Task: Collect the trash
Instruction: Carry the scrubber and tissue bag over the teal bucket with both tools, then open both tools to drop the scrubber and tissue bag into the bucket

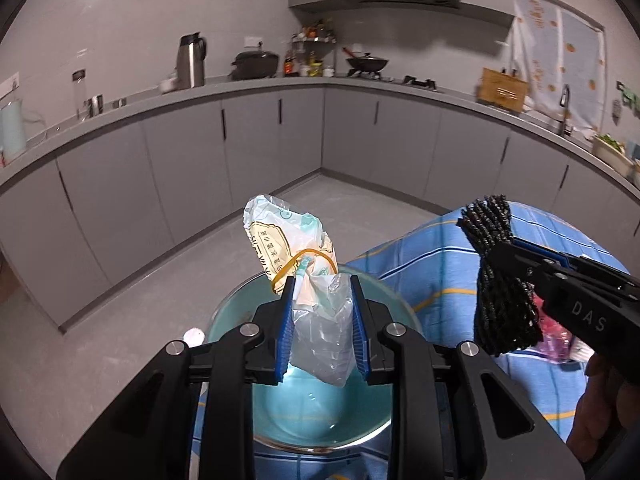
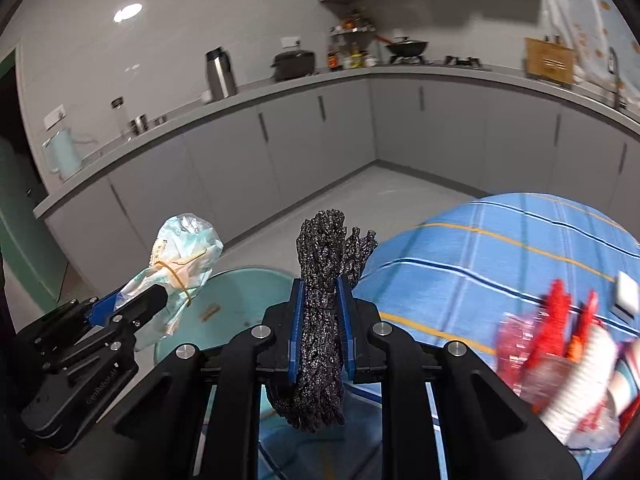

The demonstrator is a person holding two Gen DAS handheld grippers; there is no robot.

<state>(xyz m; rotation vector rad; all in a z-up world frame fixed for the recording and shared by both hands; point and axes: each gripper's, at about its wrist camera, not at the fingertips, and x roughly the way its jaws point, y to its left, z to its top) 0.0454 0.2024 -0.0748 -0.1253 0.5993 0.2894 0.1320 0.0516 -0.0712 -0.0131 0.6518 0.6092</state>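
R gripper [image 2: 322,284] clamped on black knotted cord bundle [image 2: 320,340] above teal bin [image 2: 240,300], L gripper [image 2: 138,300] beside it pinching rubber-banded plastic bag [image 2: 184,256], blue plaid cloth [image 2: 500,248] at right w/ blurred red-white litter [image 2: 560,352].

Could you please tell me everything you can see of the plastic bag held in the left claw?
The plastic bag is thin, crumpled film, clear at the bottom and printed in cream and pale green higher up. A yellow rubber band cinches it near the middle. It stands roughly upright, pinched between the blue pads of the left claw, touching nothing else, with its loose end hanging over the teal bowl.
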